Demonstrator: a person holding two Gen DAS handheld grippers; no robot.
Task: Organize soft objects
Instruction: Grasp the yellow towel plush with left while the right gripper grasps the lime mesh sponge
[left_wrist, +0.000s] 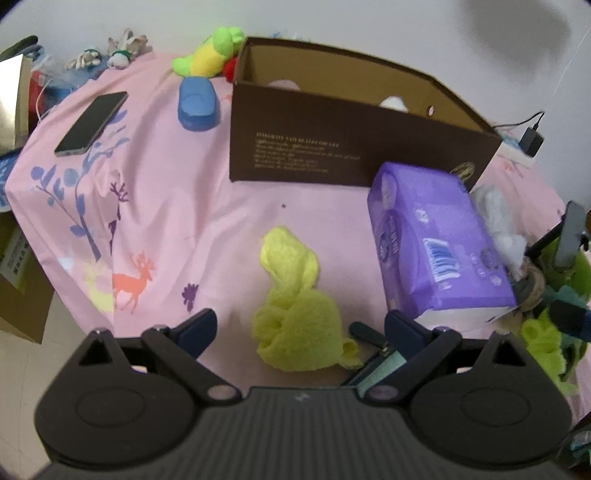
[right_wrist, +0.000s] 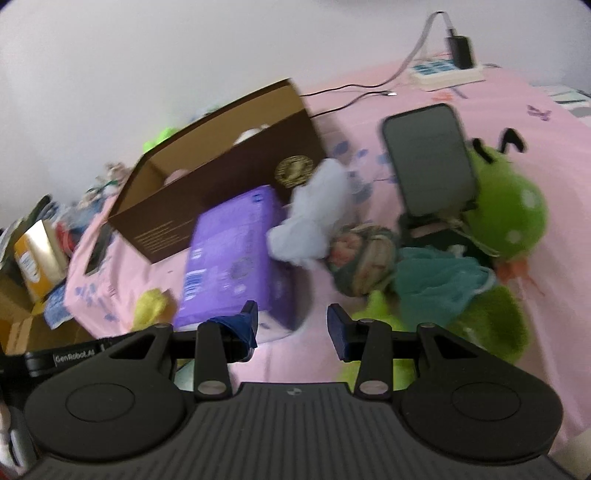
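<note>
Pink printed sheet (left_wrist: 207, 206) covers the whole surface, everything sits on it. Biggest thing is the brown cardboard box (left_wrist: 332, 147) at the far side, open top, w/ a couple pale soft things just peeking over its rim. Next the purple tissue pack (left_wrist: 439, 243), lying right in front of the box's right end and touching or nearly touching it. In the right wrist view there's a green plush (right_wrist: 513, 210) far right, w/ a phone on a stand (right_wrist: 430, 158) just left of it, plus a white fluffy toy (right_wrist: 314, 214) wedged btw the pack and the stand, and a teal cloth (right_wrist: 436, 288) near the plush.

Yellow cloth (left_wrist: 291, 306) is crumpled in the near middle, left of the purple pack. Left gripper (left_wrist: 299, 325) has its jaws wide apart on either side of the cloth's near end, can't tell if touching. Right gripper (right_wrist: 291, 325) jaws partly apart, nothing btw them, purple pack just beyond.

Far left: a 2nd phone (left_wrist: 92, 123) lying flat, blue oval thing (left_wrist: 197, 103).
</note>
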